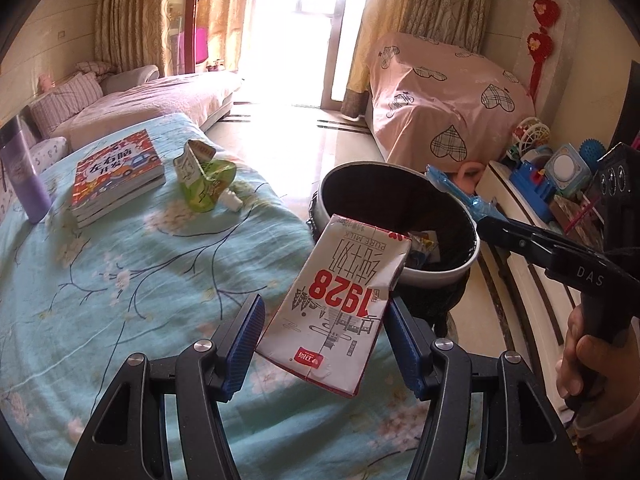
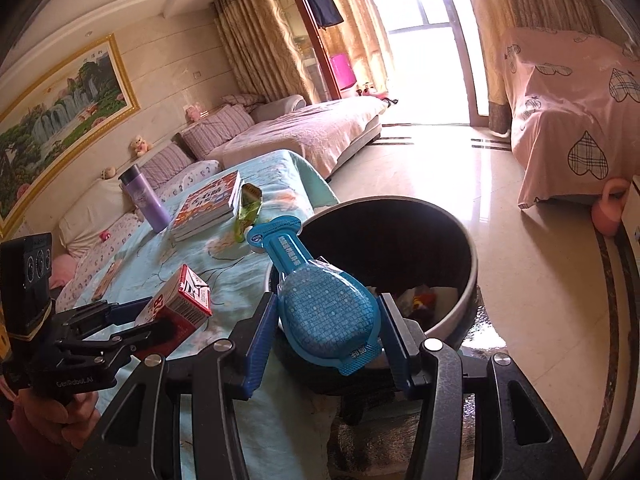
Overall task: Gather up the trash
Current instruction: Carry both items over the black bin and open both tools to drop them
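Observation:
My left gripper (image 1: 324, 344) is shut on a white milk carton (image 1: 340, 300) with red "1928" print, held tilted over the table edge just short of the bin. The round bin (image 1: 436, 276) has a grey rim and a black liner, and some wrappers lie in it. My right gripper (image 2: 328, 340) is shut on a blue plastic blister pack (image 2: 324, 312), whose long end reaches over the bin's rim (image 2: 468, 288). In the right wrist view the left gripper (image 2: 152, 320) with the carton (image 2: 180, 300) is at the lower left. The right gripper (image 1: 492, 224) enters the left wrist view from the right.
On the teal flowered tablecloth (image 1: 120, 280) lie a green pouch with a crumpled small carton (image 1: 200, 176), a stack of books (image 1: 116, 176) and a purple bottle (image 1: 24, 176). Sofas stand behind, a toy shelf (image 1: 540, 184) at the right, and shiny tiled floor beyond the bin.

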